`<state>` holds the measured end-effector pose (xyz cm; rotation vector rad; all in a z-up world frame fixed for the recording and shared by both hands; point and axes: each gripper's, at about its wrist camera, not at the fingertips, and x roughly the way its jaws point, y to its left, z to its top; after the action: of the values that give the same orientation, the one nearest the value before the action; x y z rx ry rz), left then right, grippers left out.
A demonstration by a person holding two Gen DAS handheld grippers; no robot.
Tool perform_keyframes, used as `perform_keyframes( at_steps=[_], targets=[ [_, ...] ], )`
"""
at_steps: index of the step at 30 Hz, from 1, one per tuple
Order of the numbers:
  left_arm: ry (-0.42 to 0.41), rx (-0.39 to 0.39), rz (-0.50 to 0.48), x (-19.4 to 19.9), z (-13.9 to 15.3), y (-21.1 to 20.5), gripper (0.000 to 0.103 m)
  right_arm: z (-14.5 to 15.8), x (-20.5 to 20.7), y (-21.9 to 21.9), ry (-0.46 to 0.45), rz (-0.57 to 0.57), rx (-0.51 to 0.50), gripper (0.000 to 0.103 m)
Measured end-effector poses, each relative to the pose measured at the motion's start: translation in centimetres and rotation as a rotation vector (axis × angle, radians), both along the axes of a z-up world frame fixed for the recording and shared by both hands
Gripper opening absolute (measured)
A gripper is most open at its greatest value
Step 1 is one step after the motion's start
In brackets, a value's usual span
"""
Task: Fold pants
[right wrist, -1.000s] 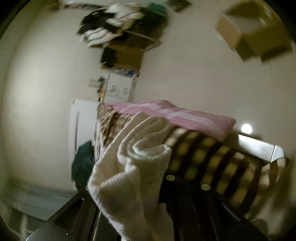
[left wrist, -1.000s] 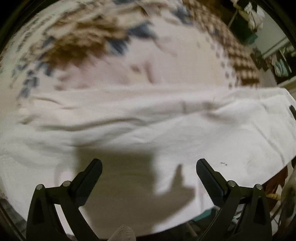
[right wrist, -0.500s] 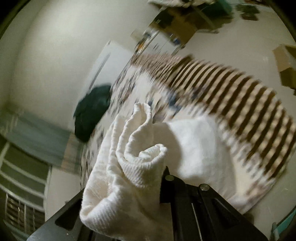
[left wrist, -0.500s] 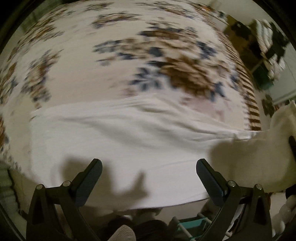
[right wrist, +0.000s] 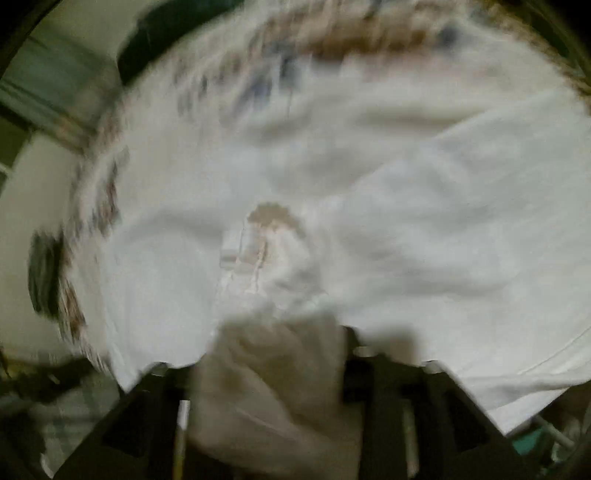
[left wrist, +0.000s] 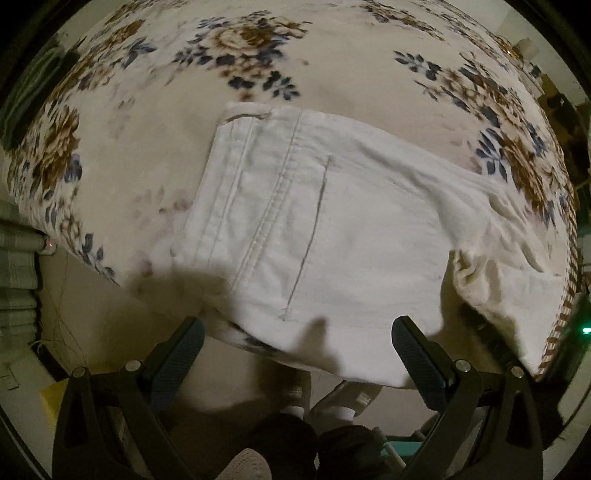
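White pants (left wrist: 332,221) lie on a floral bed cover (left wrist: 147,110), hem end at the left, overhanging the near edge. My left gripper (left wrist: 295,354) is open and empty, hovering just before the near edge of the pants. In the blurred right wrist view, my right gripper (right wrist: 273,365) is shut on a bunched part of the white pants (right wrist: 424,229) and holds it low over the spread fabric. A folded-over, wrinkled part of the pants (left wrist: 517,266) lies at the right in the left wrist view.
The bed's near edge (left wrist: 110,280) drops to a pale floor (left wrist: 92,332). My feet in dark footwear (left wrist: 317,450) stand below the left gripper. A dark cloth (right wrist: 166,33) lies at the far side of the bed.
The right gripper has swung the held pants from up in the air down over the bed. The left gripper has moved left along the pants to the hem end, still open.
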<state>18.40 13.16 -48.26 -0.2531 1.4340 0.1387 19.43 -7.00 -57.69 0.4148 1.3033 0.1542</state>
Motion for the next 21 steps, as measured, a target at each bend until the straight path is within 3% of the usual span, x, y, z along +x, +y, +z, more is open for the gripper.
perform_keyframes(
  at_steps=[2,4,6,9,12,14,15,16,17,18,21],
  targets=[
    [-0.015,-0.016,-0.011,0.4,0.1,-0.4,0.103,0.4,-0.2,0.3,0.001,0.05,0.043,0.059],
    [-0.035,-0.043,-0.031,1.3,0.3,-1.4,0.103,1.5,-0.4,-1.6,0.005,0.035,0.204,0.061],
    [-0.042,-0.082,-0.055,2.3,0.2,-3.1,0.103,2.7,-1.2,-3.8,-0.004,-0.016,0.262,0.065],
    [-0.029,-0.152,-0.111,4.3,-1.1,-7.0,0.103,3.6,-2.5,-8.2,-0.006,-0.104,0.204,0.067],
    [-0.001,-0.159,-0.166,5.9,-3.2,-11.0,0.103,3.0,-3.4,-12.8,0.027,-0.198,0.143,0.067],
    [-0.002,-0.122,-0.199,6.7,-4.5,-13.4,0.102,2.4,-4.2,-15.4,0.043,-0.253,0.104,0.067],
    [-0.003,-0.083,-0.23,7.0,-5.1,-14.7,0.091,2.4,-4.3,-16.2,0.044,-0.268,0.092,0.067],
    [-0.004,-0.052,-0.253,7.1,-5.5,-15.5,0.065,2.3,-4.2,-17.2,0.045,-0.285,0.078,0.067],
    [-0.009,-0.02,-0.28,7.1,-5.8,-16.3,0.049,2.2,-4.4,-17.9,0.046,-0.299,0.056,0.067],
    [-0.027,-0.022,-0.314,7.0,-6.0,-17.2,0.025,2.2,-4.2,-18.2,0.047,-0.31,0.039,0.067],
    [-0.107,0.001,-0.344,6.1,-4.5,-18.1,0.015,2.6,-4.2,-18.9,0.047,-0.341,0.014,0.067]
  ],
)
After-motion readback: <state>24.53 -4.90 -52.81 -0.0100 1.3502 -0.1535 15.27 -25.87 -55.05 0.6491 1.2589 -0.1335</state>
